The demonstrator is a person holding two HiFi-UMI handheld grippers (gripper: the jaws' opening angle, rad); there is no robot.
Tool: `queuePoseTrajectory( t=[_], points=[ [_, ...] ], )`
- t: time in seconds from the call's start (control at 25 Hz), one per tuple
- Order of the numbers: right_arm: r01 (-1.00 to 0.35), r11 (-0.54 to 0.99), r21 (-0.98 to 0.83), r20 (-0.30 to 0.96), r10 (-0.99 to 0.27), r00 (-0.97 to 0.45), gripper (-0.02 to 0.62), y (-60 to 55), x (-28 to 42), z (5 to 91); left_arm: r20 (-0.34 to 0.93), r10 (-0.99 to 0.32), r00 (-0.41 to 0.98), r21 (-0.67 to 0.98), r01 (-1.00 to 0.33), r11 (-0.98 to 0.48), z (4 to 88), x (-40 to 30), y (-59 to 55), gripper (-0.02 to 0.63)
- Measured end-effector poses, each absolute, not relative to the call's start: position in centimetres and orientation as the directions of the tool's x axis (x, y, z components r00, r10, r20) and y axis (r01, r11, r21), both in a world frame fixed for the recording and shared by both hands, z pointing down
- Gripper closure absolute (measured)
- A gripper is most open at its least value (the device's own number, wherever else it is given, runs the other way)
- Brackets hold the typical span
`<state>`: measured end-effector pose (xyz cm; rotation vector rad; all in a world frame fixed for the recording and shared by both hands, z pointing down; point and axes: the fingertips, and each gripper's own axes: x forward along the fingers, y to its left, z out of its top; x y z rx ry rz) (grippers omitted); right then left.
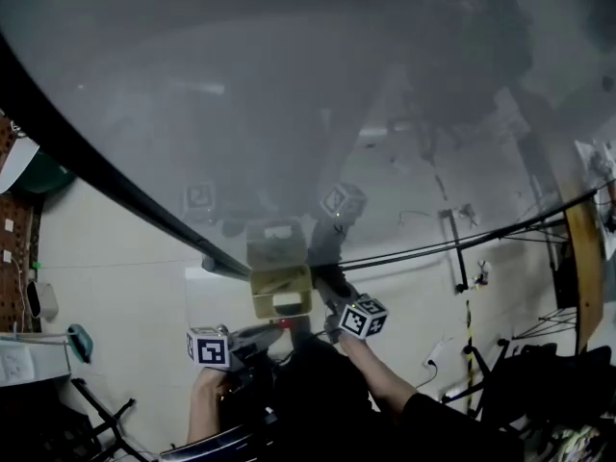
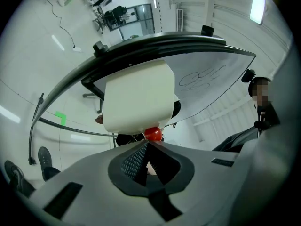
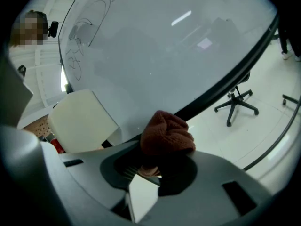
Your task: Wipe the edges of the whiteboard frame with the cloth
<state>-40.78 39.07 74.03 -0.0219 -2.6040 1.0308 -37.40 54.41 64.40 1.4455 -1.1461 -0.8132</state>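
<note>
The whiteboard [image 1: 289, 114] fills the upper head view, its black frame [image 1: 96, 166] slanting down to the centre. My right gripper [image 3: 150, 166] is shut on a bunched brown cloth [image 3: 167, 133], which sits against the black frame [image 3: 225, 81] at the board's edge. In the head view the right gripper [image 1: 327, 292] reaches up to that edge. A cream box [image 1: 281, 292] hangs at the frame beside it. My left gripper [image 2: 146, 149] is shut just behind a red knob [image 2: 153, 133] under the cream box [image 2: 136, 98]; something pale shows between the jaws.
An office chair [image 3: 237, 102] stands on the pale floor beyond the board. A pegboard wall [image 1: 14, 248] is at the left. Cables and black stands [image 1: 500, 354] crowd the right, near a wooden post [image 1: 582, 258]. A person [image 2: 263, 112] stands beside the board.
</note>
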Motion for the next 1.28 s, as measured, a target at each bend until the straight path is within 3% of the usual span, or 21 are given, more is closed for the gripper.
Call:
queuePoseTrajectory(
  t=[0.24, 0.4, 0.72, 1.0, 1.28],
  points=[
    [-0.117, 0.744, -0.658, 0.295, 0.111, -0.949, 0.5, 40.3, -41.8, 74.2, 0.065, -0.886, 0.459, 0.974, -0.223, -0.045, 64.5, -37.8, 55.3, 0.609],
    [-0.183, 0.721, -0.668, 0.275, 0.012, -0.961, 0.5, 41.0, -41.5, 74.5, 0.064, -0.792, 0.607, 0.968, -0.231, -0.099, 64.1, -37.9, 57.3, 0.609],
    [-0.228, 0.609, -0.76, 0.175, -0.146, -0.974, 0.5, 41.3, -42.6, 74.4, 0.074, -0.695, 0.715, 0.966, -0.225, -0.128, 64.3, -39.4, 59.5, 0.609],
    [-0.181, 0.58, -0.794, 0.128, -0.131, -0.983, 0.508, 42.6, -42.9, 74.0, 0.076, -0.638, 0.766, 0.952, -0.246, -0.182, 62.4, -37.0, 58.7, 0.609],
    [-0.076, 0.546, -0.834, 0.05, -0.064, -0.997, 0.508, 44.0, -43.5, 74.2, 0.099, -0.666, 0.739, 0.964, -0.237, -0.12, 63.6, -36.0, 58.1, 0.609]
  ],
)
